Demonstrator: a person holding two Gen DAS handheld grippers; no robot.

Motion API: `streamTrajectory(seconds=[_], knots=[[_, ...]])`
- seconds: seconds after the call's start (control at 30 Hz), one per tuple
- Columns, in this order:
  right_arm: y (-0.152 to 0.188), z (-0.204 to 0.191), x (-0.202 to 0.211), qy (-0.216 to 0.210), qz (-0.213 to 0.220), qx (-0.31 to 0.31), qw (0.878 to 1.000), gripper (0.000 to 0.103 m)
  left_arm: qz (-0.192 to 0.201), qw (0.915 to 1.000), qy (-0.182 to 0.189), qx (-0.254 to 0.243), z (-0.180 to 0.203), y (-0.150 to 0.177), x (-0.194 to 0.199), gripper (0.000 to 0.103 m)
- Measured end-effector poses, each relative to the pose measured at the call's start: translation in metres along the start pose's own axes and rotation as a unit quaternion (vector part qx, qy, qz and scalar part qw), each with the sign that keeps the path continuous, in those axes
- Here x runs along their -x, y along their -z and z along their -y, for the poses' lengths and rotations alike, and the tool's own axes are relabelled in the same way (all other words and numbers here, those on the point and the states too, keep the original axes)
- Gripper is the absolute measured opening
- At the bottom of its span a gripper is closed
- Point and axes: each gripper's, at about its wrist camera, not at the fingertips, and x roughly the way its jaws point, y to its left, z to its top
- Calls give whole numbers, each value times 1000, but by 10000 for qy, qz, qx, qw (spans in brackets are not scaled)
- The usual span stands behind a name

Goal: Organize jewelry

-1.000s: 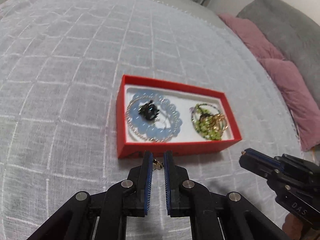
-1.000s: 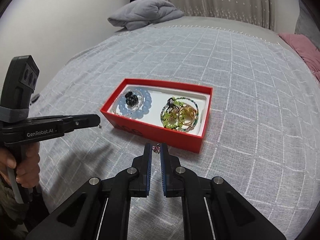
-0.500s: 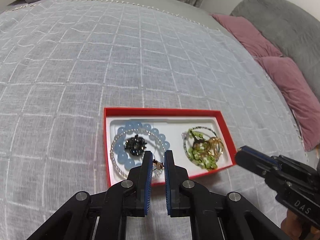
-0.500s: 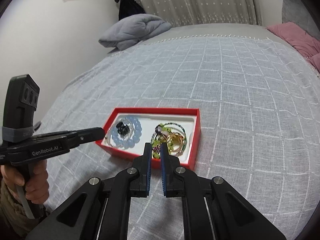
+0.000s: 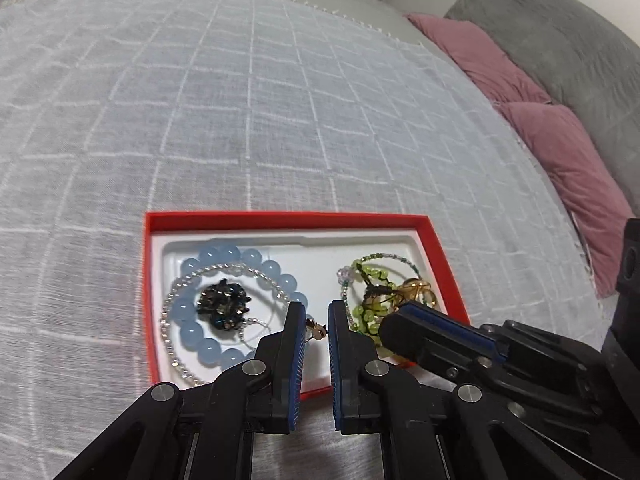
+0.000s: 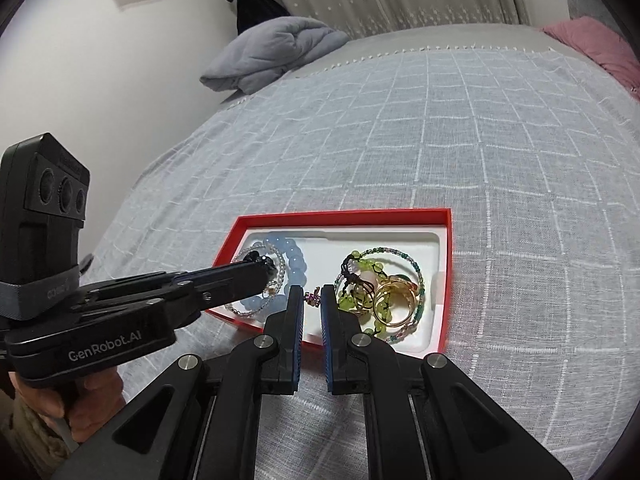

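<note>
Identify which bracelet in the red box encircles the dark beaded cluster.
The pale blue bead bracelet, on the box's left side. The green bead bracelet lies right, tangled with gold rings.

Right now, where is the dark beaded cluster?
Left wrist view: the dark beaded cluster lies in the red box's left half, ringed by the pale blue bead bracelet.
</note>
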Motion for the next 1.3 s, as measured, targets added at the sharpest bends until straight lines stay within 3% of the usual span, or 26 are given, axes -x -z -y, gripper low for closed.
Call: streamTrajectory(seconds=[0.1, 0.23, 0.33, 0.47, 0.57, 0.67, 0.83, 1.0, 1.3], knots=[[0, -3, 0, -109, 19, 37, 9999, 10, -61, 9998, 178, 57, -2, 1, -4, 9], [0, -4, 4, -143, 13, 47, 9999, 13, 28, 9997, 243, 43, 1, 1, 1, 24], [-2, 0, 8, -139, 101, -29, 9998, 22, 44, 9998, 185, 55, 1, 2, 5, 25], [-2, 5, 16, -13, 180, -159, 9997, 22, 231, 9997, -2, 57, 0, 5, 24, 26], [2, 3, 26, 62, 215, -171, 9996, 24, 538, 9973, -472, -136, 5, 11, 43, 36], [10, -4, 36, 110, 222, -87, 9997, 35, 823, 9921, -884, -353, 6, 28, 59, 51], [31, -25, 55, 493, 171, 326, 9981, 41, 720, 9866, -1456, -128, -1, 54, 64, 56], [34, -31, 64, 369, 167, 297, 9987, 54, 944, 9742, -2036, -238, -2, 84, 73, 70], [51, -44, 66, 710, -35, 308, 9970, 65, 1149, 9669, -2258, -313, 2, 95, 85, 82]])
